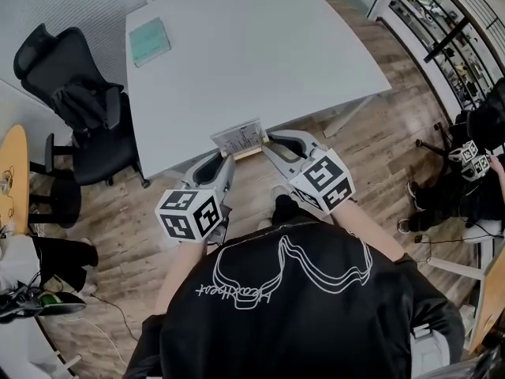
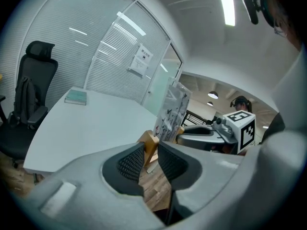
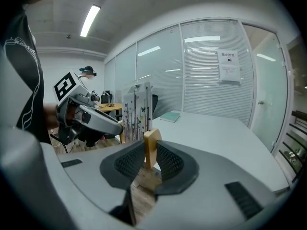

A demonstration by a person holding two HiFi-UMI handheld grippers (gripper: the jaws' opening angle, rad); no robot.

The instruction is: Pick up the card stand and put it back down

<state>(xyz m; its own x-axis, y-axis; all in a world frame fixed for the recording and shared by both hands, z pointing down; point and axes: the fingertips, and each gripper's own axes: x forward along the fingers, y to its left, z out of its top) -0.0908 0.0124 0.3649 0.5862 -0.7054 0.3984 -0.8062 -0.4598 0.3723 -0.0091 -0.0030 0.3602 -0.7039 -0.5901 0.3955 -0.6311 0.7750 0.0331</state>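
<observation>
The card stand point(image 1: 238, 140) is a clear upright card holder on a light wooden base point(image 1: 249, 153), and it stands at the near edge of the white table point(image 1: 260, 54). My left gripper point(image 1: 228, 161) is shut on the base's left end, and my right gripper point(image 1: 269, 142) is shut on its right end. In the left gripper view the wooden base point(image 2: 149, 143) sits between the ribbed pads point(image 2: 130, 162), with the printed card point(image 2: 170, 110) rising behind. In the right gripper view the base point(image 3: 151, 143) is pinched the same way. Whether the stand rests on the table I cannot tell.
A teal book point(image 1: 150, 41) lies at the table's far left corner. A black office chair point(image 1: 79, 101) stands left of the table, beside a round wooden table point(image 1: 12, 172). At the right sits a person point(image 1: 473, 172) near shelving. Wooden floor lies below the table's edge.
</observation>
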